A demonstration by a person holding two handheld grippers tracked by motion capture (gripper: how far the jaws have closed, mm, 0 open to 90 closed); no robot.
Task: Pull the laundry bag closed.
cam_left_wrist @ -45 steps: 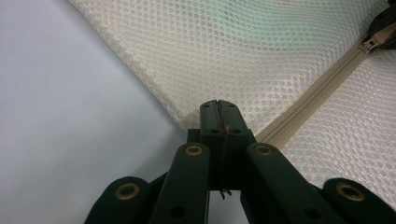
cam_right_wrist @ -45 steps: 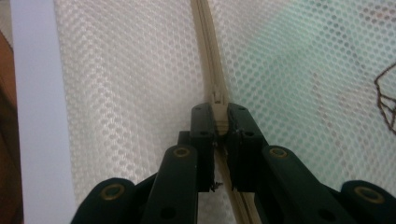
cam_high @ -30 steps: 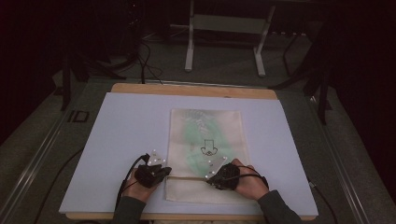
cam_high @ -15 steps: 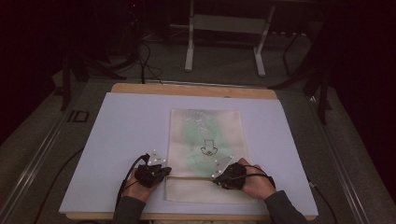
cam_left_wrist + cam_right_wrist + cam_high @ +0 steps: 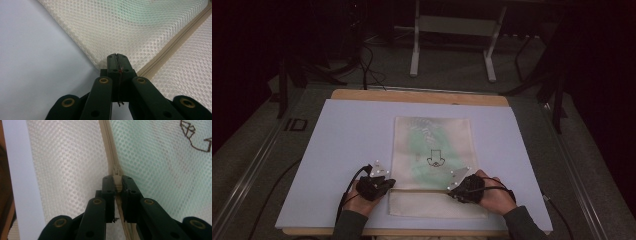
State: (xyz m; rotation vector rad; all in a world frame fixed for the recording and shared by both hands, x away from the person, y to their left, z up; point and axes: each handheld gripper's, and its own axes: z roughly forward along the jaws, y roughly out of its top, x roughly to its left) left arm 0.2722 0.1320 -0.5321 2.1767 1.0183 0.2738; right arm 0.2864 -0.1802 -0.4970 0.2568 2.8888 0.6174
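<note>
right gripper point(image 5: 117, 185) clenched on the small cream zipper pull point(image 5: 116, 175), left gripper point(image 5: 117, 62) pinching the cream mesh zip bag point(image 5: 432, 155) at its corner on the white table sheet point(image 5: 352, 130) (soft, floppy, light: best held by seam and pull).

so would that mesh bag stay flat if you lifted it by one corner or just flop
The mesh bag would probably flop: it is thin open netting lying limp on the white board. It looks light, with only something soft and green inside. It may slide when pushed, which may be why the left gripper pinches its edge.
</note>
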